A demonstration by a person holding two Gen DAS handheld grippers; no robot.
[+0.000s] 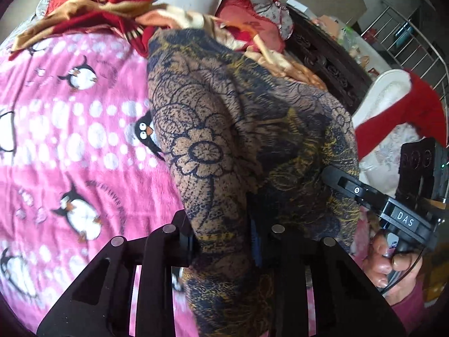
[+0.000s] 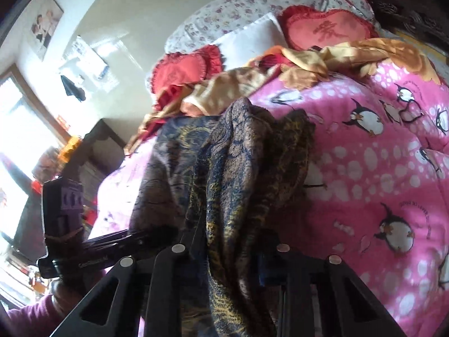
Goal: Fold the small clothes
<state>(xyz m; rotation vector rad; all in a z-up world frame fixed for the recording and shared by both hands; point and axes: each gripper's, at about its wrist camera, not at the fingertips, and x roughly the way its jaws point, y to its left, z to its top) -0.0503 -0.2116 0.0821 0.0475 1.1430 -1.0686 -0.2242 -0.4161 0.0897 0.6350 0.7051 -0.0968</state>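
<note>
A: What is the biggest thing here?

B: The pink blanket [image 1: 84, 146] with penguins and white dots. It covers the bed and fills most of both views.

A: And on it?

B: At the far end there are a flowered pillow [image 2: 224, 11], two red heart cushions [image 2: 328, 31] and a crumpled gold and red cloth [image 1: 112, 8]. A dark carved bed frame [image 1: 325, 59] runs along one side.

A: Where is the garment?

B: The brown and navy floral garment [image 1: 238, 129] is lifted above the blanket, bunched in thick folds. It hangs between the two grippers and its far part goes down toward the blanket.

A: How does the left gripper [image 1: 224, 245] stand?

B: Its fingers are closed to a narrow gap, and a thick fold of the garment is pinched between them. The fabric goes over the fingertips, so the pads are mostly hidden.

A: And the right gripper [image 2: 233, 252]?

B: The same. In the right wrist view the fingers are brought close together on a hanging fold of the garment. In the left wrist view this gripper reaches in from the right side, and its tip touches the cloth.

A: Is a hand visible?

B: Yes, the right hand [image 1: 393, 264] is around the handle, with a pink sleeve [image 1: 407, 306] below it.
</note>
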